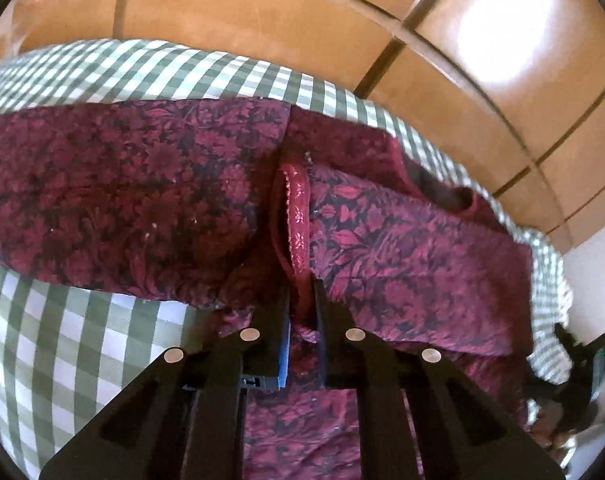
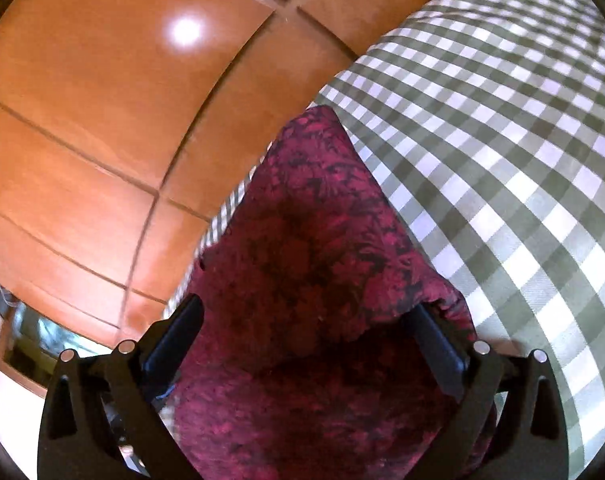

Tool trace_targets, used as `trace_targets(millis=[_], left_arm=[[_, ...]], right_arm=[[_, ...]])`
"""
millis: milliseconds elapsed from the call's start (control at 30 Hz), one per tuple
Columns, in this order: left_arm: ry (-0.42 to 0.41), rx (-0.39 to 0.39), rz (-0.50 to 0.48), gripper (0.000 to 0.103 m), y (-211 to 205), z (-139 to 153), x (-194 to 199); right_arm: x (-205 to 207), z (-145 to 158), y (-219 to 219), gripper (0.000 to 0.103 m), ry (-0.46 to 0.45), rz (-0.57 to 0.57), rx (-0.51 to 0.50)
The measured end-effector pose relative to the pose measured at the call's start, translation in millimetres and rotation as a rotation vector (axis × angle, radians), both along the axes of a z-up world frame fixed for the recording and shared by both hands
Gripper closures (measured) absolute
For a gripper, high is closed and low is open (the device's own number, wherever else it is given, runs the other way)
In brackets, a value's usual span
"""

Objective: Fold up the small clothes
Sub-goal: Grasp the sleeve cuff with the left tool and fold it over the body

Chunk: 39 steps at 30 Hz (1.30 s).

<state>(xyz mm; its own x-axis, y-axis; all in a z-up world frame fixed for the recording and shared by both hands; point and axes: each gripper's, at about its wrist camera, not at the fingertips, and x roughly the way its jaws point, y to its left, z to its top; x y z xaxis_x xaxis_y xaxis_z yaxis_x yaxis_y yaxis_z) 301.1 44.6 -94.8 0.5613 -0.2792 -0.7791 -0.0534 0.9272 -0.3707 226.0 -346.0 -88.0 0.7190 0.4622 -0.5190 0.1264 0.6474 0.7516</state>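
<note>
While the left claw (image 1: 301, 300) pinches a garment (image 1: 402, 248) fold, the right claw (image 2: 306, 320) stands spread.
Dark red floral cloth lies on a checked table (image 2: 502, 160), lower centre.

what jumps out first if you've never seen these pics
A dark red floral garment sprawls across a green-and-white checked cloth. The left gripper pinches a fold of it; the right gripper is open around another part. Glossy orange-brown tiled floor lies beyond.
</note>
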Motion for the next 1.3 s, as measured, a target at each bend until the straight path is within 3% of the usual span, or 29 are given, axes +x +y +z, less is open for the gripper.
trace_targets(millis=[100,167,333,500,667,800,867,1000,1067,1100,1167,1300], left_arm=[[-0.021,0.023,-0.013,0.094,-4.4,4.7,1.0],[-0.044,0.028,-0.023,0.094,-3.4,9.8,-1.7],[-0.096,0.053,-0.036,0.093,-4.8,19.8,-10.7],[-0.137,0.107,-0.029,0.094,-6.2,24.6,-13.0],[-0.058,0.161,-0.006,0.093,-5.6,-4.8,-5.4],[-0.052,0.145,0.009,0.091,-4.4,-17.4,-3.0],[-0.039,0.107,0.023,0.087,1.2,-15.1,-1.6],[-0.062,0.118,0.006,0.074,3.0,-4.8,-17.4],[-0.066,0.131,0.028,0.052,5.8,0.8,-31.0],[-0.076,0.144,0.061,0.035,7.9,3.7,-39.1],[-0.109,0.105,0.091,0.034,17.4,8.0,-58.0],[-0.085,0.084,0.126,0.034,35.3,4.7,-86.7]], right_arm=[[-13.0,16.6,13.4,0.003,0.031,0.129,-0.075],[-23.7,37.4,27.4,0.003,-0.012,0.221,-0.155],[-10.2,73.8,53.0,0.003,-0.120,0.213,-0.314],[51.2,52.3,72.7,0.005,-0.039,0.149,-0.507],[91.7,-0.7,77.3,0.006,0.117,0.134,-0.648],[89.4,-9.7,82.8,0.004,0.088,0.117,-0.706],[88.0,-8.3,84.5,0.003,0.096,0.114,-0.720],[75.8,8.1,94.1,0.003,0.099,0.098,-0.738],[64.4,22.9,97.1,0.002,0.072,0.087,-0.719],[52.2,28.9,99.7,0.002,0.049,0.084,-0.709],[32.4,34.6,106.9,0.002,0.026,0.094,-0.704],[-0.8,34.8,126.4,0.002,0.013,0.129,-0.717]])
